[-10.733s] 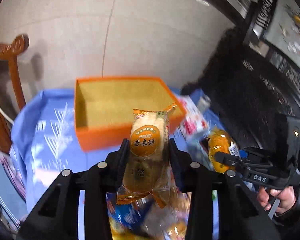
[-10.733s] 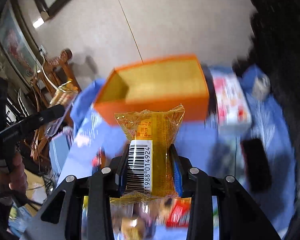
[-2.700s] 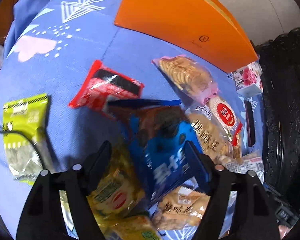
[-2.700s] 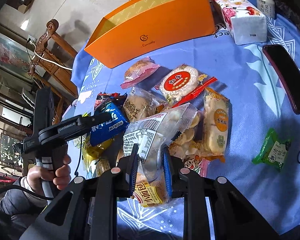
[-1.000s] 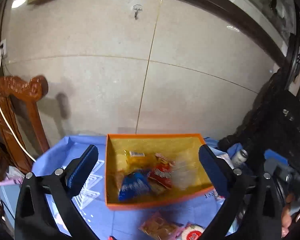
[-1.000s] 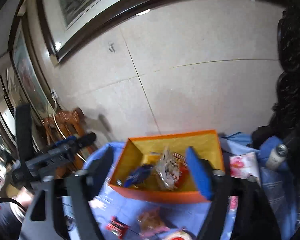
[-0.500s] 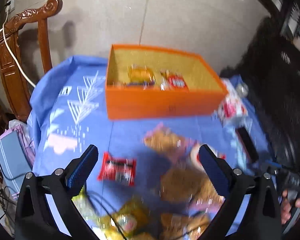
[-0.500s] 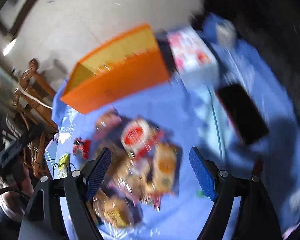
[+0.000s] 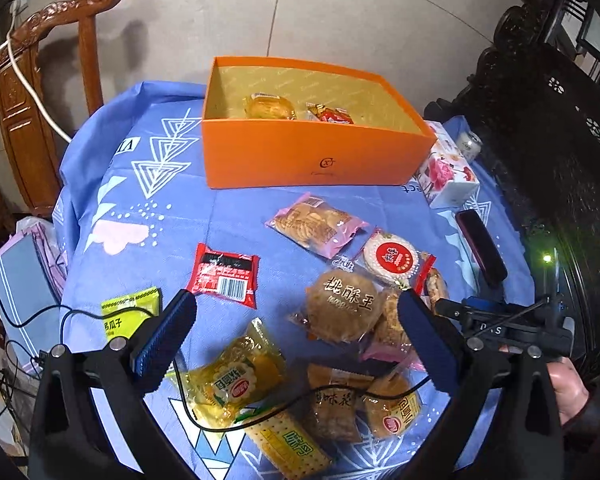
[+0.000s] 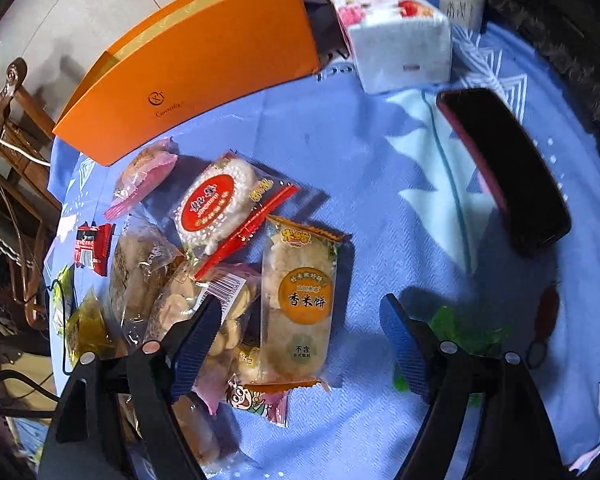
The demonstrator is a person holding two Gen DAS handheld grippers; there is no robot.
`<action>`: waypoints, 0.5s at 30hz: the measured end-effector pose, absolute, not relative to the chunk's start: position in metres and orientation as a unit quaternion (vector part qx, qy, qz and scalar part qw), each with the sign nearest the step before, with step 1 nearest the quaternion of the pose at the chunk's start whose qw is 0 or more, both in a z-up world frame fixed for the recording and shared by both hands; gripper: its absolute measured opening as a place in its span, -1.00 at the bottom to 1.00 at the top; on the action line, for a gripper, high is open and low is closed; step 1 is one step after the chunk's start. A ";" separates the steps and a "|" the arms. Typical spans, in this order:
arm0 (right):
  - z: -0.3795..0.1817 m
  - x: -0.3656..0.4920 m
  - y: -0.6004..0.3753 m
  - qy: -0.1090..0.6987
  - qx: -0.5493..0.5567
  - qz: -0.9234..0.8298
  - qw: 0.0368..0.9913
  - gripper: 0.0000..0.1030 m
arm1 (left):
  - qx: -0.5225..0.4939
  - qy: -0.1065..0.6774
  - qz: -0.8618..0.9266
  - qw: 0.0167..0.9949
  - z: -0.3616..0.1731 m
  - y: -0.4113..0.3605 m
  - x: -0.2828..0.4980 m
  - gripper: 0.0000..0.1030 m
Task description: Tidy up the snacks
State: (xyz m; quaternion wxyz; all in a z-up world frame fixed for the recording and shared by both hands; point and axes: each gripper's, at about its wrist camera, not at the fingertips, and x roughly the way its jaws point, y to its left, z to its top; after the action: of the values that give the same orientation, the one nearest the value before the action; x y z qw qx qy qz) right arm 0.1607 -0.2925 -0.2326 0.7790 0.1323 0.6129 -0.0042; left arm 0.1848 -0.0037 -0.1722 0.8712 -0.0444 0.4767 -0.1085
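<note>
An orange box [image 9: 308, 152] stands at the back of the blue tablecloth and holds a few snack packets [image 9: 270, 106]. Several loose snacks lie in front of it: a pink biscuit pack [image 9: 316, 224], a red packet [image 9: 224, 274], a brown pastry [image 9: 346, 310], a yellow pack [image 9: 230, 384]. My left gripper [image 9: 296, 344] is open and empty above this pile. My right gripper [image 10: 300, 344] is open and empty, hovering over an orange-labelled rice cracker pack [image 10: 300, 296] beside a red-labelled round cracker [image 10: 216, 204]. The box also shows in the right wrist view [image 10: 196, 64].
A flowered tissue box [image 10: 392, 28], a drink can [image 10: 460, 0] and a dark phone [image 10: 504, 168] lie at the right. A green packet [image 10: 464, 332] sits under my right gripper. A wooden chair [image 9: 40, 92] stands at the left; a black cable [image 9: 300, 404] crosses the snacks.
Both grippers have let go of their snacks into the orange box and have come back down, open, over the loose pile in front of it.
</note>
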 end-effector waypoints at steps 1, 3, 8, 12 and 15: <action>-0.234 0.161 -0.292 0.615 0.132 -0.001 0.777 0.47 | -0.046 0.479 -0.107 0.870 -0.173 -0.002 0.185 0.92; -0.239 0.163 -0.292 0.619 0.132 0.004 0.774 0.34 | -0.048 0.485 -0.102 0.867 -0.176 -0.001 0.185 0.92; -0.248 0.169 -0.293 0.625 0.146 0.009 0.766 0.19 | -0.046 0.493 -0.100 0.863 -0.179 -0.001 0.187 0.92; -0.257 0.173 -0.295 0.630 0.170 0.018 0.757 -0.31 | -0.038 0.491 -0.102 0.864 -0.182 -0.003 0.188 0.92; -0.252 0.170 -0.295 0.624 0.170 0.020 0.762 -0.33 | -0.025 0.492 -0.106 0.864 -0.187 -0.007 0.190 0.92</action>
State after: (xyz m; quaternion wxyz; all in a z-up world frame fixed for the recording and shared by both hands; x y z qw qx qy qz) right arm 0.1699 -0.2950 -0.2522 0.7624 0.1697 0.6241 0.0203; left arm 0.1897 -0.0073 -0.1873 0.8637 -0.0255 0.4921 -0.1064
